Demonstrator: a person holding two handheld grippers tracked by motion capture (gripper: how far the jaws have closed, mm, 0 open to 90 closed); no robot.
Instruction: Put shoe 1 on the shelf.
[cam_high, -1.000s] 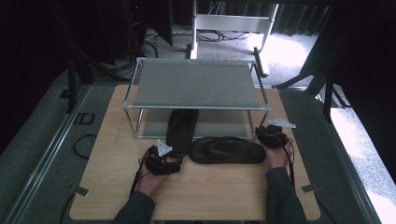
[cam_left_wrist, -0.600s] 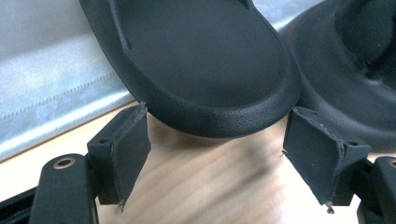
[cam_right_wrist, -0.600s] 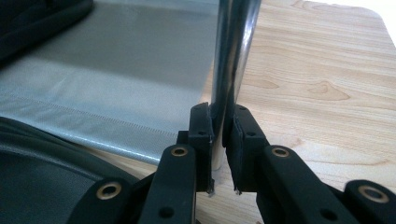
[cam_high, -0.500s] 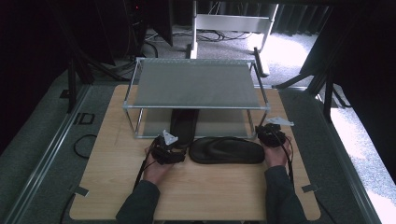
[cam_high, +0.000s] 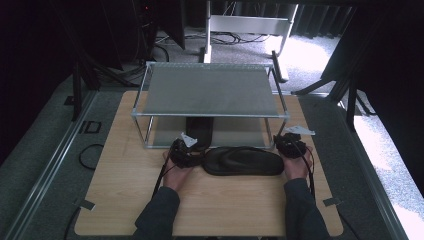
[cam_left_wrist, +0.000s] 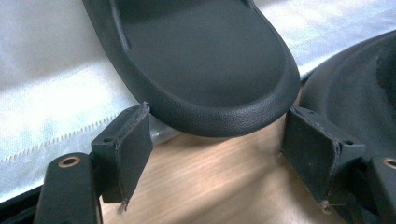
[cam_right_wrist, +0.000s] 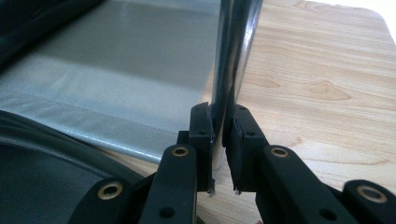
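You had two grippers at work on the wooden table, one in each hand. Your left gripper sat near the middle of the table with its jaws spread wide, one on either side of the rounded end of a black sandal without touching it; that sandal lay partly on the lower shelf of the metal rack, pointing away from you. A second black sandal lay crosswise on the table just in front of the rack, between your two hands, and its edge showed at the right of the left gripper view, just beside the right jaw. So you had two sandals in all, close together. The rack had two shelves, an upper and a lower, both covered in pale grey mesh. Your right gripper was at the rack's near right corner, its jaws drawn narrow around the upright post, with both pads against the shiny metal tube.
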